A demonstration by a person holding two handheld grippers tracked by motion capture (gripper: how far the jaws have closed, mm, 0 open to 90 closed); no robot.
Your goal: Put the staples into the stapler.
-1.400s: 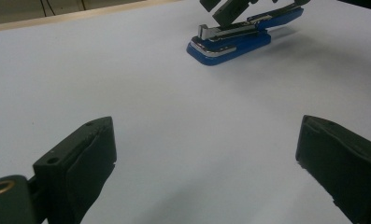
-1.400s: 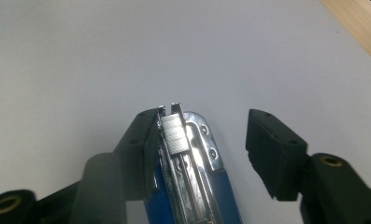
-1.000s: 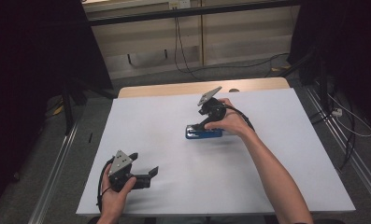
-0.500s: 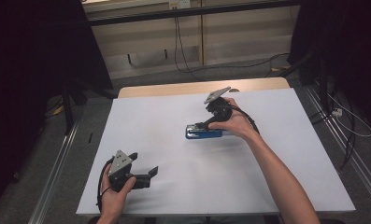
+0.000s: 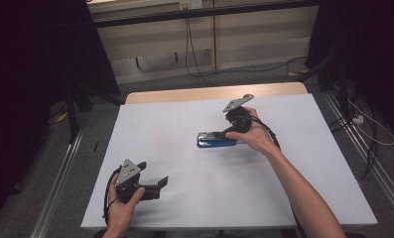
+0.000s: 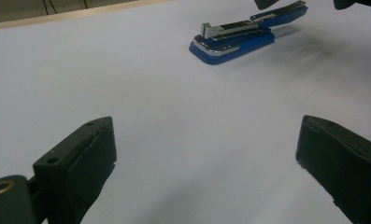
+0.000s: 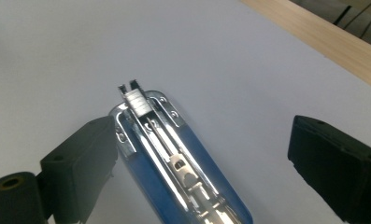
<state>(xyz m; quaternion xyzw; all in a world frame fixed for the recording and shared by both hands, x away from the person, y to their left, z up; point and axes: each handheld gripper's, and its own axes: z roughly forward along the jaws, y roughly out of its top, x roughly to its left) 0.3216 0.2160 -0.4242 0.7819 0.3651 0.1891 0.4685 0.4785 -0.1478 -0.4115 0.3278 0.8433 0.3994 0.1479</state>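
The desk (image 5: 303,168) has a white top with a wooden strip along its far edge. Near the middle of it, a little toward the right, lies a blue stapler (image 5: 216,139), flat on the white surface, with its metal staple channel facing up and uncovered.

The right gripper (image 5: 232,130) is at the right end of the stapler, held in the person's right hand (image 5: 254,136). In the right gripper view the stapler (image 7: 174,163) lies between the two black jaws, closer to the left one. The jaws have just been opening; they stand wide and the pads do not press on the stapler.

The left gripper (image 5: 157,182) is near the front left corner of the desk, well apart from the stapler, wide open and holding nothing.
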